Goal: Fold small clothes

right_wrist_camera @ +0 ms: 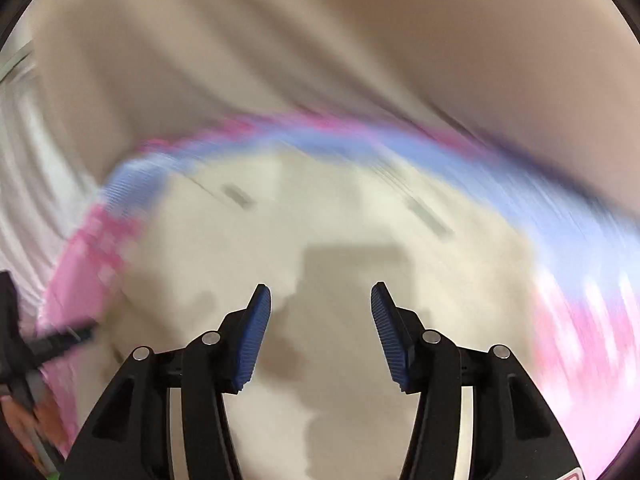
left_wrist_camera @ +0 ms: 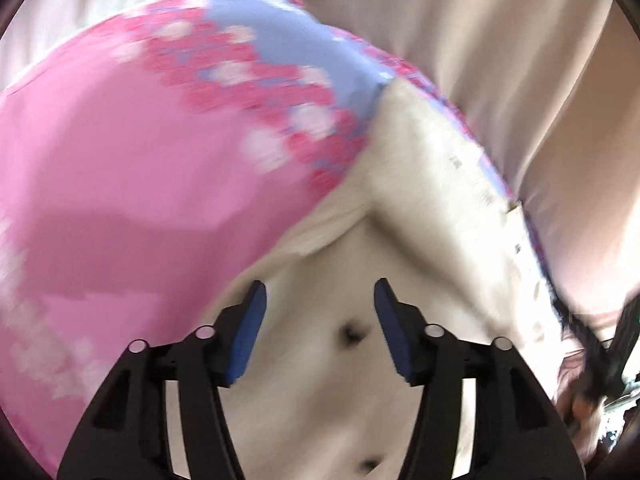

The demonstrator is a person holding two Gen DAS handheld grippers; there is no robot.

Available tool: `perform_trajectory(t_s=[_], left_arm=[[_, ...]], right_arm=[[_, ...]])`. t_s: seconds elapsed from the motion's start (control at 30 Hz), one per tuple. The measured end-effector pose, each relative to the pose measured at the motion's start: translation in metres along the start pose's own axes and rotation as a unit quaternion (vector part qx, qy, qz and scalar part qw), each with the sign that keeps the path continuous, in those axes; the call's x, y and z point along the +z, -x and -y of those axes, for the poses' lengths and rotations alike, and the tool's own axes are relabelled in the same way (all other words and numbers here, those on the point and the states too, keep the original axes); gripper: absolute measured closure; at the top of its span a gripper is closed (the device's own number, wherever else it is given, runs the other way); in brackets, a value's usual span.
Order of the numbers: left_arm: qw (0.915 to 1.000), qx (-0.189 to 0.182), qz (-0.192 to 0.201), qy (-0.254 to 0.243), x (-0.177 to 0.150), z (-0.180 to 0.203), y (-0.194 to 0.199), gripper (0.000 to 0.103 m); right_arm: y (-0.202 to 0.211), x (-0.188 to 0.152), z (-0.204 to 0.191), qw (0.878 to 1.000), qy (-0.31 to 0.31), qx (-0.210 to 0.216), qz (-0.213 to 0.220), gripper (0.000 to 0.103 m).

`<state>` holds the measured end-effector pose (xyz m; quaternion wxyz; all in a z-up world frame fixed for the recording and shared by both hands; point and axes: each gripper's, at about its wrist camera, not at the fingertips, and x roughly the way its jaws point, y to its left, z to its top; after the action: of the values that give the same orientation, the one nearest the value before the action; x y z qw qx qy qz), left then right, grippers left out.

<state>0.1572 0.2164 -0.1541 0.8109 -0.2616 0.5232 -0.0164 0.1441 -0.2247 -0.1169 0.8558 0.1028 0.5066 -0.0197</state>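
Note:
A small white garment [left_wrist_camera: 424, 168] lies spread on a pink and blue flowered cloth [left_wrist_camera: 132, 168]; both views are blurred. Two dark spots like buttons [left_wrist_camera: 350, 332] show on its near part. My left gripper [left_wrist_camera: 320, 286] hangs open just above that near part, blue pads apart with nothing between them. In the right wrist view the white garment [right_wrist_camera: 344, 208] carries grey marks and fills the middle, with the flowered cloth [right_wrist_camera: 580, 320] around its far edge and sides. My right gripper [right_wrist_camera: 320, 286] is open over it, and its pads touch nothing.
A beige, creased sheet [left_wrist_camera: 500, 40] [right_wrist_camera: 280, 40] covers the surface beyond the flowered cloth. The other gripper's black frame shows at the right edge of the left view [left_wrist_camera: 608, 356] and at the left edge of the right view [right_wrist_camera: 24, 344].

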Motion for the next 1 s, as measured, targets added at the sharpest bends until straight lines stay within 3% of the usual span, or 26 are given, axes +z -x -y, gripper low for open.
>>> perform_trajectory(t_s=[0.03, 0.1, 0.17, 0.27, 0.33, 0.4, 0.47, 0.53, 0.57, 0.6, 0.67, 0.7, 0.73, 0.77, 0.8, 0.83, 0.9, 1.0], left_arm=[[1.0000, 0.006, -0.002, 0.001, -0.010, -0.011, 0.008, 0.048], [0.9994, 0.033, -0.008, 0.003, -0.027, -0.029, 0.021, 0.038], [0.9983, 0.054, -0.021, 0.006, -0.050, -0.050, 0.032, 0.037], [0.9970, 0.049, -0.057, 0.018, -0.081, -0.073, 0.039, 0.037], [0.9974, 0.044, -0.055, 0.009, -0.096, -0.074, 0.044, 0.036], [0.9970, 0.049, -0.060, -0.010, -0.106, -0.069, 0.045, 0.034], [0.9966, 0.053, -0.058, -0.026, -0.113, -0.060, 0.043, 0.032], [0.9965, 0.052, -0.056, -0.035, -0.119, -0.056, 0.044, 0.033], [0.9968, 0.046, -0.055, -0.036, -0.121, -0.056, 0.045, 0.033], [0.9972, 0.028, -0.059, -0.035, -0.121, -0.056, 0.045, 0.041], [0.9970, 0.007, -0.072, -0.029, -0.119, -0.051, 0.039, 0.046], [0.9969, 0.007, -0.074, -0.029, -0.118, -0.050, 0.038, 0.054], [0.9966, 0.001, -0.078, -0.027, -0.117, -0.050, 0.036, 0.068], [0.9960, -0.002, -0.086, -0.023, -0.116, -0.051, 0.034, 0.075], [0.9958, -0.007, -0.090, -0.014, -0.115, -0.053, 0.033, 0.091], [0.9951, -0.024, -0.096, -0.001, -0.114, -0.057, 0.032, 0.095], [0.9941, -0.047, -0.095, 0.023, -0.111, -0.063, 0.037, 0.096], [0.9948, -0.059, -0.082, 0.012, -0.110, -0.059, 0.054, 0.096]], right_arm=[[0.013, -0.027, 0.025, 0.999, -0.027, -0.014, -0.015, 0.052], [0.037, -0.084, 0.064, 0.995, -0.073, -0.039, -0.048, 0.052], [0.052, -0.136, 0.085, 0.990, -0.107, -0.054, -0.079, 0.051], [0.063, -0.202, 0.093, 0.978, -0.178, -0.027, -0.104, 0.051], [0.060, -0.225, 0.090, 0.971, -0.212, 0.006, -0.107, 0.051], [0.051, -0.239, 0.080, 0.968, -0.226, 0.026, -0.101, 0.051], [0.050, -0.245, 0.065, 0.974, -0.212, 0.023, -0.077, 0.040], [0.048, -0.244, 0.052, 0.977, -0.202, 0.018, -0.068, 0.038], [0.048, -0.244, 0.046, 0.977, -0.201, 0.026, -0.065, 0.042], [0.049, -0.245, 0.042, 0.978, -0.199, 0.024, -0.062, 0.045], [0.048, -0.246, 0.042, 0.977, -0.204, 0.022, -0.060, 0.069], [0.048, -0.247, 0.044, 0.974, -0.216, 0.024, -0.058, 0.075], [0.048, -0.249, 0.047, 0.971, -0.230, 0.034, -0.056, 0.091], [0.053, -0.252, 0.052, 0.968, -0.241, 0.039, -0.050, 0.093], [0.057, -0.253, 0.054, 0.965, -0.255, 0.044, -0.041, 0.093], [0.062, -0.253, 0.055, 0.963, -0.264, 0.051, -0.031, 0.094], [0.073, -0.251, 0.055, 0.961, -0.270, 0.054, -0.016, 0.095], [0.089, -0.251, 0.053, 0.962, -0.269, 0.049, 0.003, 0.095]])
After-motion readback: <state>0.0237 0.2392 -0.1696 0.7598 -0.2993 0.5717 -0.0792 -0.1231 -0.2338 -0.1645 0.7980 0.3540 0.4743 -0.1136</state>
